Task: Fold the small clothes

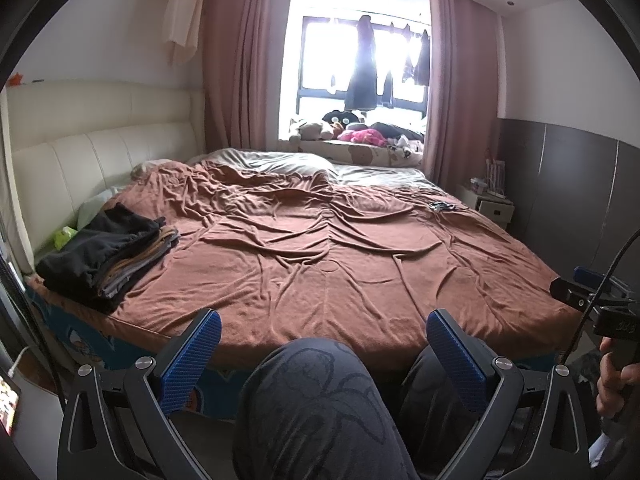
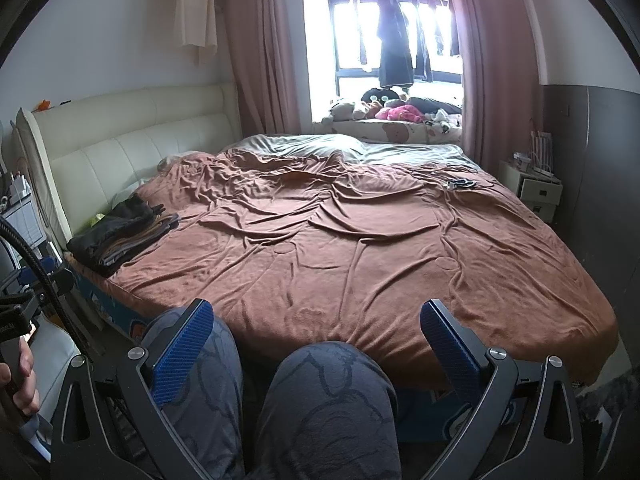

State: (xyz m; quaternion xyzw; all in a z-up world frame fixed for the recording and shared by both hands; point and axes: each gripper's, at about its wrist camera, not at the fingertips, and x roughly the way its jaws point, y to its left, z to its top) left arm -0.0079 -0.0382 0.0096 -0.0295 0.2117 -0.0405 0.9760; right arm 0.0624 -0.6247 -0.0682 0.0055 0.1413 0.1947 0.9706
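The left claw (image 1: 324, 354) hangs released over the person's knee (image 1: 316, 392), and the right claw (image 2: 316, 346) is released too, both empty. The stack of clothes (image 1: 106, 254) sits at the left middle of the frame on the bed's (image 1: 340, 264) near-left corner, its long side running toward the headboard (image 1: 80, 152). I'd judge the left claw nearer.

Matt, wrinkled brown cloth covers the bed (image 1: 320, 248); the headboard (image 1: 100, 148) looks smooth, glossy cream leather; folded clothes (image 1: 108, 252) are soft fabric.
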